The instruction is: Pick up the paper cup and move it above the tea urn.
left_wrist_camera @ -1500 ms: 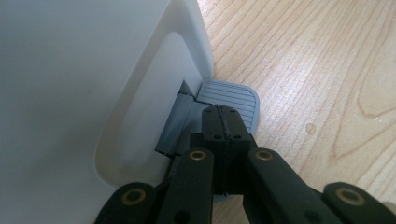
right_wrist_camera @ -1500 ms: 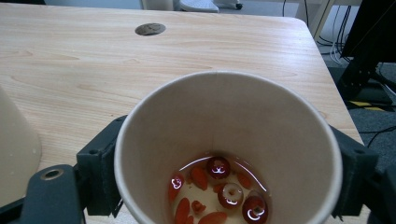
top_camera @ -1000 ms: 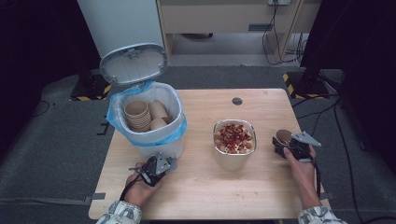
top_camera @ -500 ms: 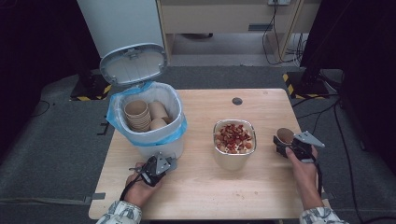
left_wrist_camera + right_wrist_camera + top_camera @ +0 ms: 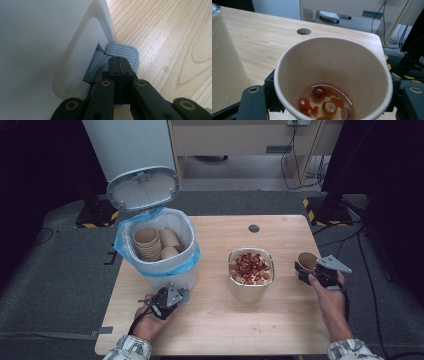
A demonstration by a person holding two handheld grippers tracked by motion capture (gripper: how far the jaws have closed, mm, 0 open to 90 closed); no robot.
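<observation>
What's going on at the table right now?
The right gripper is shut on a paper cup holding liquid and red fruit pieces, beside the metal container of similar scraps. The left gripper, fingers shut, presses the grey pedal of the white bin, whose lid stands open over stacked cups.

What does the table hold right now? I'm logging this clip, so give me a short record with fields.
right gripper: shut on paper cup, upright, with liquid and red fruit bits
left gripper: shut, tips on bin pedal
bin: lid open, blue liner, stacked paper cups inside
metal container: mid-table, holds red and pale food scraps
table: light wood
</observation>
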